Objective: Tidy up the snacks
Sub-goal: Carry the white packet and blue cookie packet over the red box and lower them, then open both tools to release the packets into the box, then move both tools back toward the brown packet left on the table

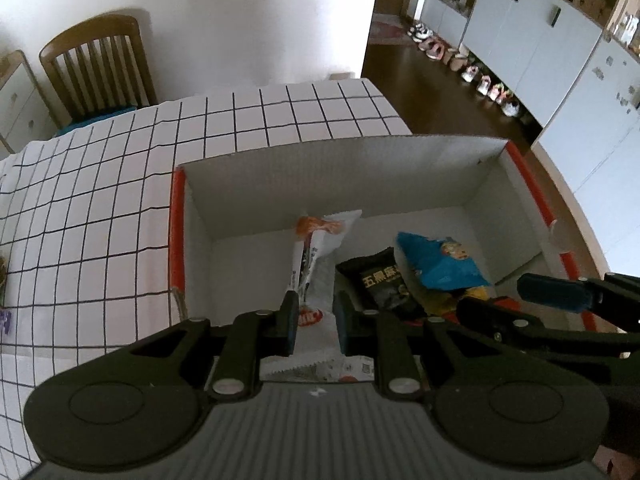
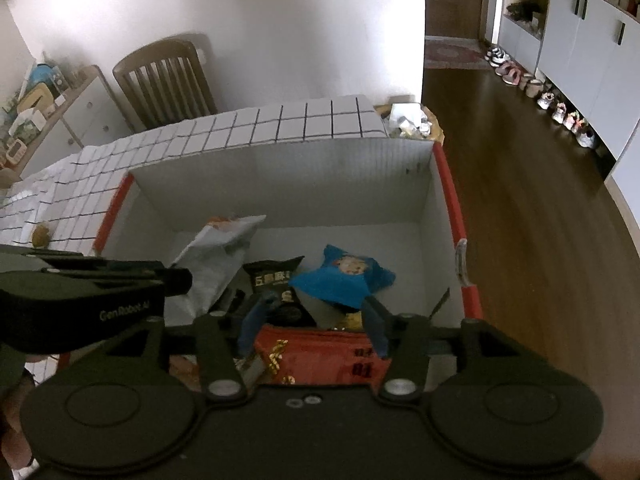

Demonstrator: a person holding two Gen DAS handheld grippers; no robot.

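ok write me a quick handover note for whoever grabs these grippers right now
Left gripper: shut on the white packet, held over the box.
Right gripper: jaws apart over the red packet, low in the box; pads look clear of it.
In the box: black packet, blue packet.
Done: several snacks boxed.
Left: drop the white packet in, then check the checked table for more.
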